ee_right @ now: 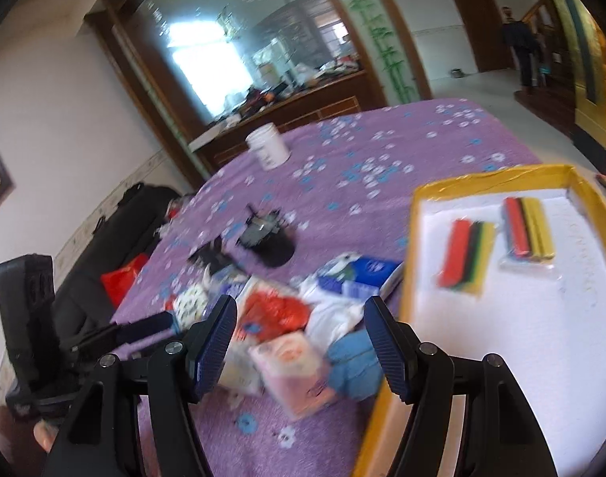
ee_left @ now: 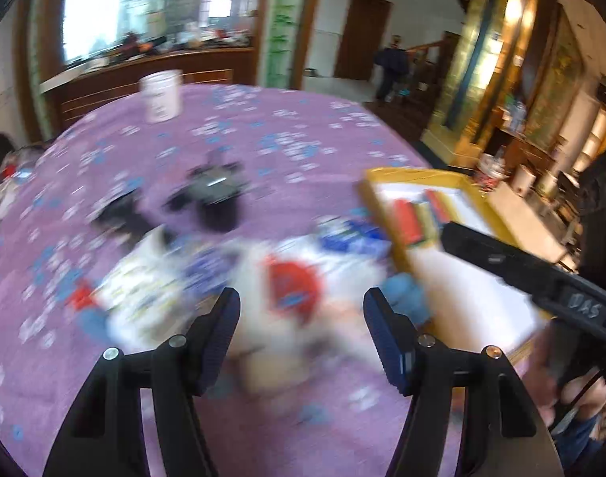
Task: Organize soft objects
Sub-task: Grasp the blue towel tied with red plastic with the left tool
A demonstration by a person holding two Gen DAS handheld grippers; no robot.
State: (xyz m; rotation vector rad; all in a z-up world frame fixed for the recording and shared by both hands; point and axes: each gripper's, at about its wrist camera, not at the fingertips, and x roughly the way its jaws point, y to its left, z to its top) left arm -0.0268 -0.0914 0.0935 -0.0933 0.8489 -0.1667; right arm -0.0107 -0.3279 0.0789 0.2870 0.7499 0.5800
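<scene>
Black, both grippers hang released with nothing between their pads: the left gripper [ee_left: 302, 334] and right gripper [ee_right: 300, 338] over a blurred heap of soft packets [ee_right: 287, 318] on the purple flowered counter [ee_right: 382, 151]. Beside the heap sits a yellow-rimmed tray [ee_right: 418, 198] holding two striped packs [ee_right: 527, 230]; farther off, a white jar [ee_right: 268, 146].

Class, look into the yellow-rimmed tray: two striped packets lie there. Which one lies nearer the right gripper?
The left-hand packet, with the broad red stripe, lies nearer the right gripper; the other packet sits further back in the tray.
</scene>
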